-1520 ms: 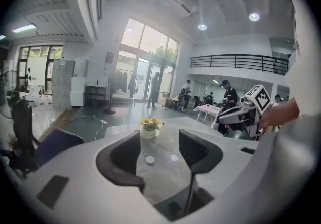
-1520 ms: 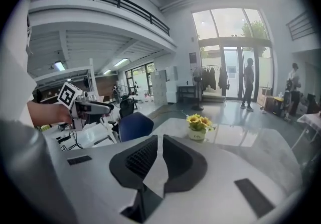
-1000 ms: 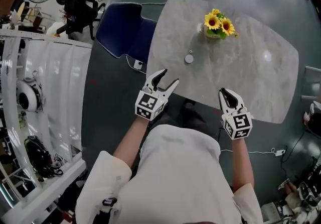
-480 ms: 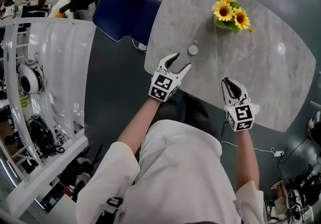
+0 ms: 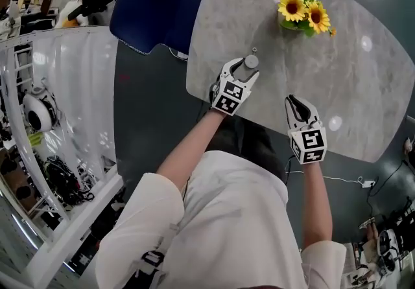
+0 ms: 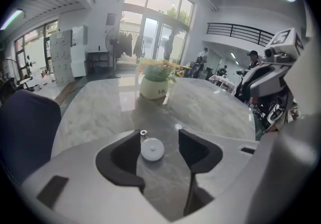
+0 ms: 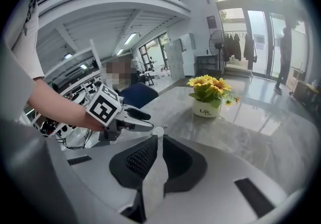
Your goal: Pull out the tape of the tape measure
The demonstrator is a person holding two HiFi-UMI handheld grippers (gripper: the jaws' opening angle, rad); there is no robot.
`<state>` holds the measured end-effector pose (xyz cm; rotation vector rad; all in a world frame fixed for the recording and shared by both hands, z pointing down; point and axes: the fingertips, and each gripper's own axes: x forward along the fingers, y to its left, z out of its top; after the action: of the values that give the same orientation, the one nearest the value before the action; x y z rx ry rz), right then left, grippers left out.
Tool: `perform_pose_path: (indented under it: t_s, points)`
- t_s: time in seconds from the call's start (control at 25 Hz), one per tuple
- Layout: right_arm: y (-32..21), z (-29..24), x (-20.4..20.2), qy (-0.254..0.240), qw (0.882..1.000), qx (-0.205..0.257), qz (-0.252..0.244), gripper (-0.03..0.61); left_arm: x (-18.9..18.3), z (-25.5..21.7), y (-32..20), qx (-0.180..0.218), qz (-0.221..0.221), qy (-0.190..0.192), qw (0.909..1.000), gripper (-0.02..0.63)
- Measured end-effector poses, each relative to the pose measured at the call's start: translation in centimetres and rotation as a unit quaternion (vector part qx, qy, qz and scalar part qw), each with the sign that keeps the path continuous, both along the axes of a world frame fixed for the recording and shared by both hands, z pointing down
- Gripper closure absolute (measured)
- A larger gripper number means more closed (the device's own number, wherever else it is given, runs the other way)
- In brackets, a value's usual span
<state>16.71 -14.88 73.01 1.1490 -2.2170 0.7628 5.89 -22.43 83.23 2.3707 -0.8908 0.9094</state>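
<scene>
A: On the table (image 5: 350, 100), by its left edge, where's the tape measure (image 5: 249, 62) vs. your grippers?

B: Flat on the top, btw the jaws of your left gripper (image 5: 241, 72); jaws apart, one each side of the round case, gaps showing both sides; nothing clamped yet.

A: Why straddle it?

B: Prob. so you can pinch the case and pin it; a small light disc would likely slide if pulled unheld. Its ring (image 6: 143, 132) sits at the far rim, by the left jaw tip, pointing away from you; that's the pull end, I'd judge.

A: And your right gripper (image 5: 295, 105)?

B: Well apart, over the near edge; jaws nearly together, a thin slit only, nothing in them; aimed twd the left gripper and the case. Looks placed to go for the ring.

A: Risk?

B: Ring's tiny and lies flat; approx. aim won't do; you'd need to open the right jaws a bit and come in low. No tape out yet.
</scene>
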Motion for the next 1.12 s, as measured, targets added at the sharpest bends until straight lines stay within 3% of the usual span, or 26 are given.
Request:
perform_pose_path:
  t_s: [0.28, 0.52, 0.64, 0.88, 1.12]
  points:
    - [-0.4, 1.8, -0.5, 0.007, 0.999, -0.021, 0.045, 0.532, 0.8, 5.3, -0.7, -0.017, 0.052, -0.051, 0.9972, 0.356]
    - [-1.0, 2.8, -0.9, 0.01, 0.997, -0.031, 0.069, 0.532, 1.1, 7.9, -0.7, -0.024, 0.088, -0.072, 0.9933, 0.351]
    - [-1.4, 2.9, -0.9, 0.013, 0.996, -0.031, 0.078, 0.532, 1.1, 8.4, -0.9, -0.013, 0.101, -0.086, 0.9911, 0.391]
    - [-1.4, 1.3, -1.4, 0.018, 0.996, -0.019, 0.08, 0.532, 0.8, 7.8, -0.8, -0.017, 0.131, -0.085, 0.9876, 0.397]
    - [-1.3, -1.4, -1.9, 0.025, 0.997, 0.006, 0.07, 0.532, 1.3, 2.9, -1.0, 0.011, 0.172, -0.056, 0.9835, 0.397]
